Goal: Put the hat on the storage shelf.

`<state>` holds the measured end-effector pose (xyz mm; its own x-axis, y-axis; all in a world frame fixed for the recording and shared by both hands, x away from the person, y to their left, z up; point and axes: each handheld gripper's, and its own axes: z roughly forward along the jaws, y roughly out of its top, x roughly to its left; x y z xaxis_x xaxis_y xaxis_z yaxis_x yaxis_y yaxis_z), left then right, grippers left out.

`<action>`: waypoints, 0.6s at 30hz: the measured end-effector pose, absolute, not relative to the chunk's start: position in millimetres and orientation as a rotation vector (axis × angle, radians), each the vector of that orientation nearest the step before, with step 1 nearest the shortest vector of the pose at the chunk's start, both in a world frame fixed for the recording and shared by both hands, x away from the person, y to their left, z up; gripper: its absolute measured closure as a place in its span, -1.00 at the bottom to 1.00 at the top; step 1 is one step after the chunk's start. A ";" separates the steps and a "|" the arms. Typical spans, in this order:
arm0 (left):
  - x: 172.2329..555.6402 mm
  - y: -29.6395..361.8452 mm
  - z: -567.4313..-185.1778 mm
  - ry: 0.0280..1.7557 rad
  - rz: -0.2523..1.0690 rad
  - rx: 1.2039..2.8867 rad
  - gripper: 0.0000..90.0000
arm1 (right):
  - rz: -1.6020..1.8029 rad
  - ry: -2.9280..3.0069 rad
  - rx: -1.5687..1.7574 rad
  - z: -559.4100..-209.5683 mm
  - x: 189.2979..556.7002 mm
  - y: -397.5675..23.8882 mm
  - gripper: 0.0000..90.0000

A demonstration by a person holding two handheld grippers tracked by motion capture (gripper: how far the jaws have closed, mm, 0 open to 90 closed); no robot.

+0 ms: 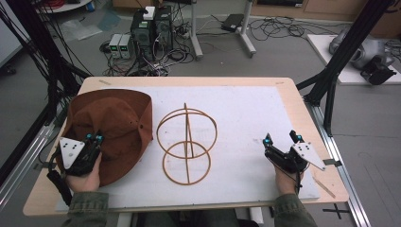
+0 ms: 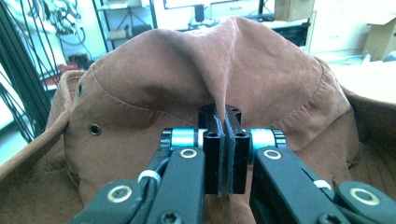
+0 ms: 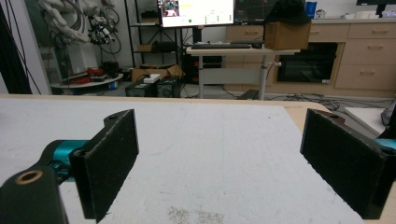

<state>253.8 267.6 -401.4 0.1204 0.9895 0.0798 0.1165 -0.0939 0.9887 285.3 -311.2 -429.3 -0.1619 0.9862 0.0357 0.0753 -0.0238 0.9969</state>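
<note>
Left claw pinches a brown hat at the bench's left edge while the right claw waits spread.

The left claw (image 1: 95, 138) has its jaws pressed together on a raised fold of the brown hat (image 1: 113, 127), the cloth pulled up into a ridge between the pads (image 2: 212, 154); the hat lies on the white mat (image 1: 246, 123) at the left of the bench (image 1: 288, 85), its brim just beside a wire hat stand (image 1: 187, 144) of rings and uprights at the middle; whether brim and stand touch is hard to tell from above; the right claw (image 1: 282, 139), well apart at the right, rests low over the mat with jaws wide and nothing between them.
</note>
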 end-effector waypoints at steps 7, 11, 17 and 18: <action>248.6 267.6 -389.3 1.133 1.162 1.352 0.95 | 1.313 1.375 1.203 -429.7 285.8 -311.0 -0.77; 244.7 266.5 -380.8 1.101 1.176 1.330 0.95 | 1.311 1.376 1.204 -430.2 286.4 -311.4 -0.77; 239.9 266.2 -367.7 1.068 1.183 1.287 0.95 | 1.311 1.378 1.201 -430.5 286.4 -311.7 -0.77; 238.9 265.9 -365.9 1.062 1.183 1.278 0.95 | 1.311 1.378 1.202 -430.5 286.4 -311.6 -0.77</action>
<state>238.9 265.9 -365.9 0.1180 0.9910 0.0639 -0.0438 -0.0590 0.9973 286.4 -311.6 -430.5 -0.1635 0.9861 0.0305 0.0792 -0.0177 0.9967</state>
